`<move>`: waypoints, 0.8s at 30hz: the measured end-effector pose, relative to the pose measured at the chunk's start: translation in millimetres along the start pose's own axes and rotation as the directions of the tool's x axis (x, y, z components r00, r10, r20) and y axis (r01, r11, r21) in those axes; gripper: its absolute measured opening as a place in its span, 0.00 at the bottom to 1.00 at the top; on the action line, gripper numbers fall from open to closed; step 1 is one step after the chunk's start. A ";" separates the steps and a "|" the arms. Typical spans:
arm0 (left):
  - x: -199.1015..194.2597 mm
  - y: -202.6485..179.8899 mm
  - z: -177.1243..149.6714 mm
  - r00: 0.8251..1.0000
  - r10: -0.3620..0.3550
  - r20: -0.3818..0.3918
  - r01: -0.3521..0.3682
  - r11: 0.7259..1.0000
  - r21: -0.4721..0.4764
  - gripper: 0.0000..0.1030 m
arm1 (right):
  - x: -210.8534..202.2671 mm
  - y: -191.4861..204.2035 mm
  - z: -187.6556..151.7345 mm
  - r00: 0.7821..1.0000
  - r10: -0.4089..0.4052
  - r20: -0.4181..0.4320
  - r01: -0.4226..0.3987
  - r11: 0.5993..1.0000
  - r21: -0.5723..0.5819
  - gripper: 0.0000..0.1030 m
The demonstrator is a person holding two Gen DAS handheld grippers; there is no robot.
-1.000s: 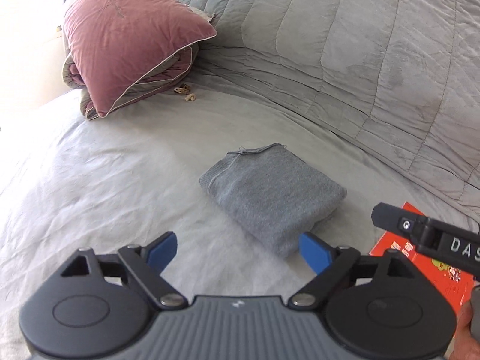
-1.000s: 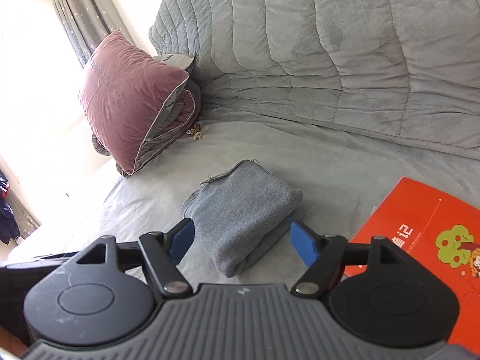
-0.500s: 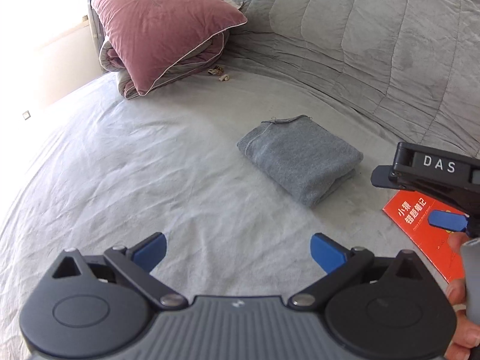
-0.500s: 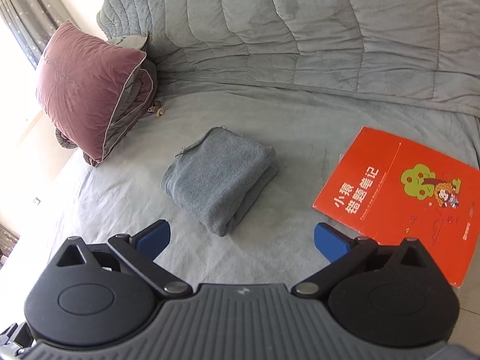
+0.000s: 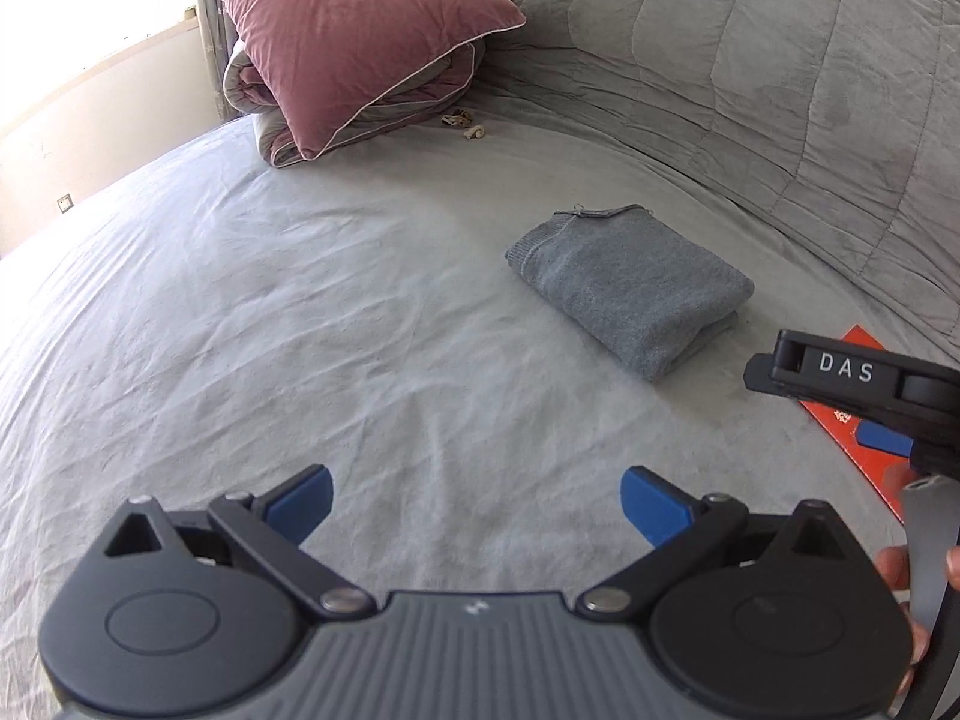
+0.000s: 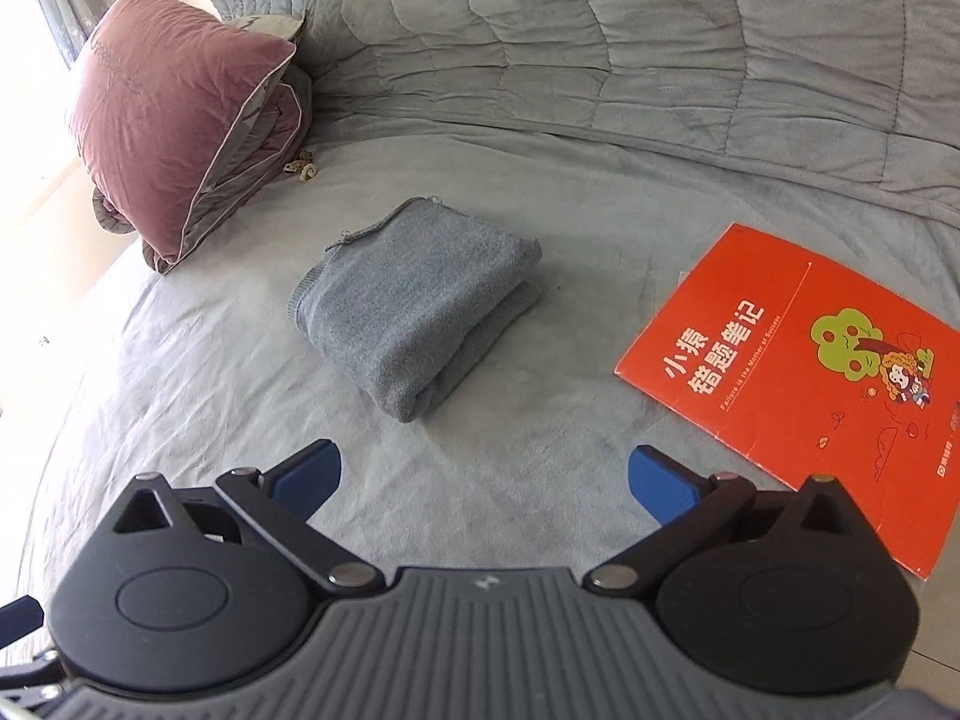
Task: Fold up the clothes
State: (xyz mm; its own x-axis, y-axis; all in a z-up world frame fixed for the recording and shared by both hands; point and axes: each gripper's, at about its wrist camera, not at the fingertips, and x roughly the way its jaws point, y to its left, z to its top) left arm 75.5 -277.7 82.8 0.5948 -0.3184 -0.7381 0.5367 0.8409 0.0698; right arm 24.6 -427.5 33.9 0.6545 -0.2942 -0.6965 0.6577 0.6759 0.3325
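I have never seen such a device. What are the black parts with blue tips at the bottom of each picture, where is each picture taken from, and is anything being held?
There is no robot here. A person holds a hand tool in each hand, and each tool has a camera that looks forward along its two blue-tipped fingers. So one picture is the view from the left gripper, the other from the right gripper. The right tool also shows at the edge of the left view.

Both look down on a bed with a grey sheet. On it lie a folded grey cloth, an orange booklet, a pink pillow on a rolled blanket, and a quilted grey cover behind.

Nothing is held. Both grippers stand wide open, with only sheet between their fingers.
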 end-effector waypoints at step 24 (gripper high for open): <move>20.0 6.4 -2.5 1.000 -0.031 -0.006 0.030 0.999 -0.029 0.99 | -12.5 27.9 -2.1 0.998 0.023 0.052 -0.019 0.998 -0.068 1.00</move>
State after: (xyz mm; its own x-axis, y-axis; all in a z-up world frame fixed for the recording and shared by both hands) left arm 89.3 -277.6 66.7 0.5748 -0.3415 -0.7437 0.5370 0.8431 0.0278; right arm 34.0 -403.5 50.5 0.6880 -0.3137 -0.6544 0.6181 0.7257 0.3020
